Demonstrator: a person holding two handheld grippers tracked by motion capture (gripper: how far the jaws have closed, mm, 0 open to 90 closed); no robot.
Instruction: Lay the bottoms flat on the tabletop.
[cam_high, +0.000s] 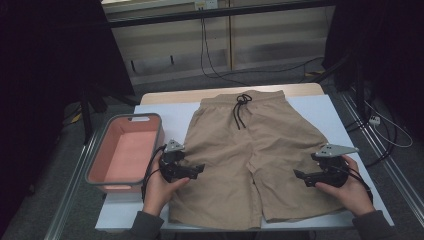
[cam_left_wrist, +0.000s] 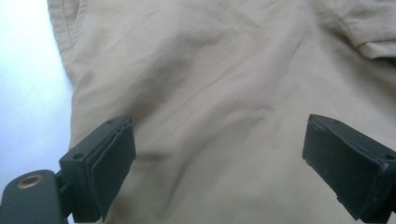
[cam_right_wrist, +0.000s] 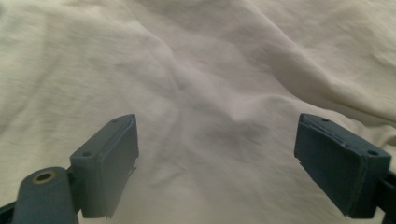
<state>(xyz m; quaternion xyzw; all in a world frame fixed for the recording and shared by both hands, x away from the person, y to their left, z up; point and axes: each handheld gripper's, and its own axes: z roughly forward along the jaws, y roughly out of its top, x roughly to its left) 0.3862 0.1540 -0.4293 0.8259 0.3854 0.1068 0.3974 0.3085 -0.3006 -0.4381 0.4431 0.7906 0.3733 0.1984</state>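
Observation:
Tan shorts (cam_high: 250, 150) with a black drawstring (cam_high: 241, 110) lie spread flat on the white table (cam_high: 320, 107), waistband at the far side. My left gripper (cam_high: 200, 168) hovers over the outer edge of the shorts' left leg, jaws open, nothing between them. My right gripper (cam_high: 298, 176) hangs over the right leg, pointing inward, jaws open too. In the left gripper view the wide jaws (cam_left_wrist: 219, 154) frame wrinkled tan cloth (cam_left_wrist: 224, 84) beside the bare table (cam_left_wrist: 28, 93). The right gripper view has its jaws (cam_right_wrist: 217, 163) spread over rumpled fabric (cam_right_wrist: 210, 70).
A grey-rimmed bin (cam_high: 97, 160) with a pink inside stands at the table's left edge, close to my left hand. Cables (cam_high: 385, 130) trail on the floor beyond the right side. A wooden strip (cam_high: 165, 96) borders the far edge.

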